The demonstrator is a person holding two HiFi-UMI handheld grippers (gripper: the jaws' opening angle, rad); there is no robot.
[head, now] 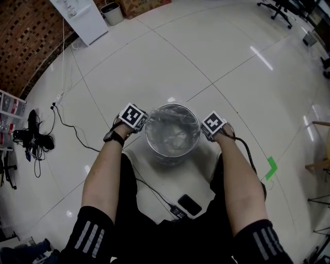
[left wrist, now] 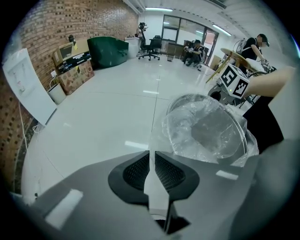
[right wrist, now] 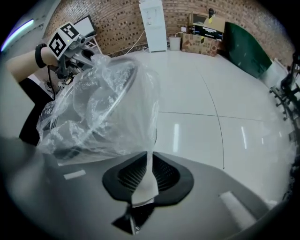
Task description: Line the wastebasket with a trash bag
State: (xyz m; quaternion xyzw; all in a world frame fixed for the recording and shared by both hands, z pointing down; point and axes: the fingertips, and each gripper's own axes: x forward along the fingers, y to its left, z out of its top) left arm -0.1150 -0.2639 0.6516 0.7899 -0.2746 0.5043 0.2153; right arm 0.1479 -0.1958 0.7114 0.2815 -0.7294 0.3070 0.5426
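The clear trash bag [head: 172, 131] is already down inside the wastebasket [head: 173, 105], which sits right between the two grippers, with the bag's mouth spread over the rim. The left gripper [left wrist: 151, 154] is pinched shut on the film at its side, and the right gripper [right wrist: 149, 157] does the same opposite. It looks mostly done. What's probably left is snugging the edge down outside and letting go.

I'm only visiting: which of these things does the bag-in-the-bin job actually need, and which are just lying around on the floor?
In the job:
wastebasket
clear trash bag
left gripper and right gripper, each pinching the bag's edge

Just lying about:
phone on the floor
black cable
green tape mark
small bin by the far wall
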